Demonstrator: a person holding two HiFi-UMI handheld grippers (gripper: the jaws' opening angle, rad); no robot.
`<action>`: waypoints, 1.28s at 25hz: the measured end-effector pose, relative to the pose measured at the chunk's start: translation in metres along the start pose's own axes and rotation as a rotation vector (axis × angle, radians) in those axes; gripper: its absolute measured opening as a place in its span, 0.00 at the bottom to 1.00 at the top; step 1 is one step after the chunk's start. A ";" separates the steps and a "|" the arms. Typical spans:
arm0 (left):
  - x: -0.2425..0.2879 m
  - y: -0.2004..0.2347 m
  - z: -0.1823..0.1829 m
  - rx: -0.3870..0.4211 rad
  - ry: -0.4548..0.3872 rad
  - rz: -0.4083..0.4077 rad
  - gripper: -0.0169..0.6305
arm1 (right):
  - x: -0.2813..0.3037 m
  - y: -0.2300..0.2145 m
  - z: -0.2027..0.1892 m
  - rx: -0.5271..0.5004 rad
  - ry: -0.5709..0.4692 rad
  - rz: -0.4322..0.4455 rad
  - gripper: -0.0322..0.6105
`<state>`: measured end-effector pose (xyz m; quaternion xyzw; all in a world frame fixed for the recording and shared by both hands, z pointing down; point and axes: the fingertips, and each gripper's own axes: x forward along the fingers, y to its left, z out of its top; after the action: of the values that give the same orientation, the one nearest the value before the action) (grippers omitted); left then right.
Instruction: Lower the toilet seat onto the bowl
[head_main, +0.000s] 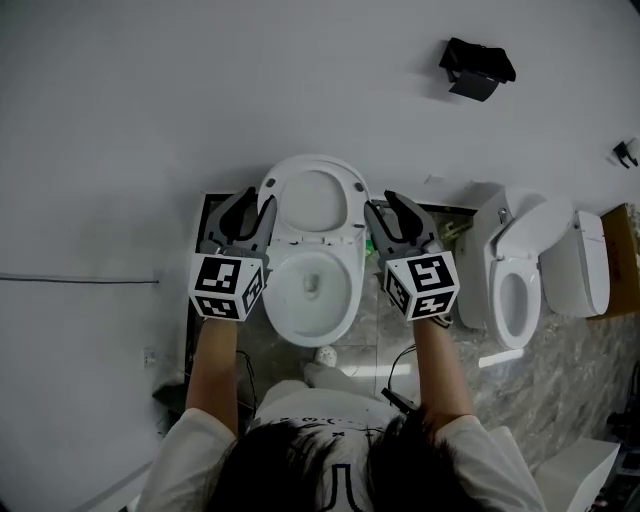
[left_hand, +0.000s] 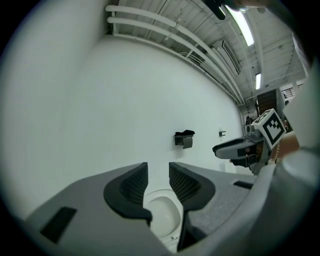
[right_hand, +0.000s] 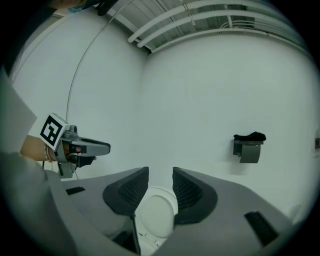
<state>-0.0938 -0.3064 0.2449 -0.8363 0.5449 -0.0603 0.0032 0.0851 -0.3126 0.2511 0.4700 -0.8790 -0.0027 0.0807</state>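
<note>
The fingers (left_hand: 127, 190) of my left gripper (left_hand: 158, 182) stand narrowly apart with nothing pinched. Through the gap I see only the white bowl (left_hand: 162, 216) farther off. My right gripper (right_hand: 160, 187) is the same: its fingers (right_hand: 125, 192) are parted and bare, with the pale oval of the toilet seat (right_hand: 155, 215) showing beyond them.

From the head view, the toilet seat (head_main: 312, 200) is raised, standing up at the far side of the bowl (head_main: 312, 285) against the white wall (head_main: 200, 90). From this angle I can't separate seat from lid, they read as one ring. The left gripper (head_main: 250, 212) sits just left of the raised seat and the right gripper (head_main: 388, 212) just right of it, both near the hinge end. The left tips look close to the seat's edge, though I can't confirm contact.

A second toilet (head_main: 520, 290) stands to the right, well apart (its seat is down). A black holder (head_main: 477, 68) is fixed on the wall at far right.
</note>
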 end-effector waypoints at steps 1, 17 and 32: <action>0.009 0.002 -0.004 0.003 0.013 0.000 0.22 | 0.009 -0.004 -0.004 -0.003 0.008 0.011 0.29; 0.116 0.039 -0.099 0.060 0.183 -0.077 0.22 | 0.114 -0.049 -0.095 -0.054 0.150 0.035 0.24; 0.198 0.059 -0.192 0.089 0.354 -0.101 0.21 | 0.205 -0.075 -0.195 -0.147 0.355 0.093 0.23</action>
<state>-0.0887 -0.4990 0.4502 -0.8380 0.4909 -0.2309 -0.0587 0.0632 -0.5105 0.4658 0.4149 -0.8691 0.0198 0.2686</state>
